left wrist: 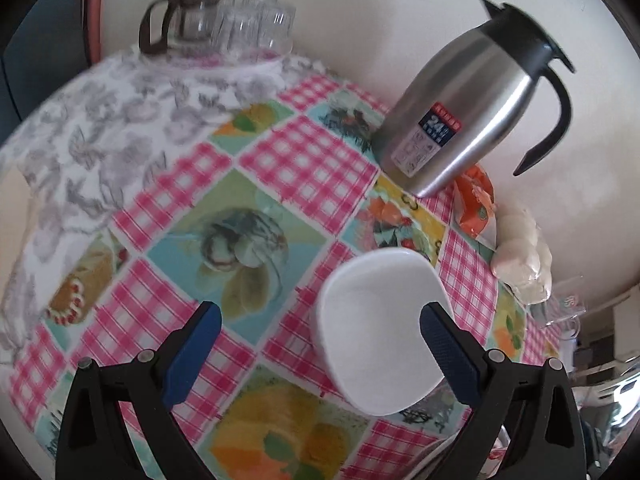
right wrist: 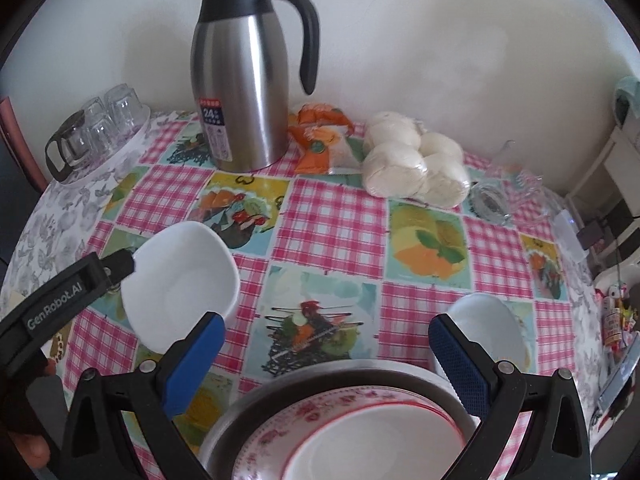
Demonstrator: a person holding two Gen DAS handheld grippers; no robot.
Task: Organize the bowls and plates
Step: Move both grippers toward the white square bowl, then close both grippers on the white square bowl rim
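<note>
Table first: the checked pink-and-fruit tablecloth [right wrist: 332,220] runs back to a pale wall, and the broad middle stretch of it lies bare between the two bowls. Along the wall stand the steel thermos jug [right wrist: 240,88], an orange packet [right wrist: 320,140] and a bag of white buns [right wrist: 412,164] just beside it; off at the left corner sits a cluster of upturned glasses [right wrist: 104,124] on a grey-flowered cloth. The table's right edge drops away past some clear glassware [right wrist: 504,196] (too blurred to name further).

Now the stack under the right gripper [right wrist: 326,354]: a grey-rimmed plate [right wrist: 336,372] carrying a pink-flowered plate [right wrist: 280,424] and, nested on that, a red-edged white dish [right wrist: 380,440], all at the near edge, directly below the spread blue pads. The right gripper is gaping wide, gripping nothing.

Just behind its right pad sits a white bowl [right wrist: 496,332], partly hidden by the finger.

Over to the left gripper [left wrist: 320,356]: spread wide too, and the squarish white bowl [left wrist: 372,320] lies toward its right finger, whose blue pad crosses the bowl's rim. Whether pad and rim actually touch I can't tell from this angle. The left pad stands well apart from it. From the right wrist view the same bowl [right wrist: 180,276] shows plain, glossy, rounded at the corners and tipped up toward the camera, with the left gripper's black body at its left rim.
</note>
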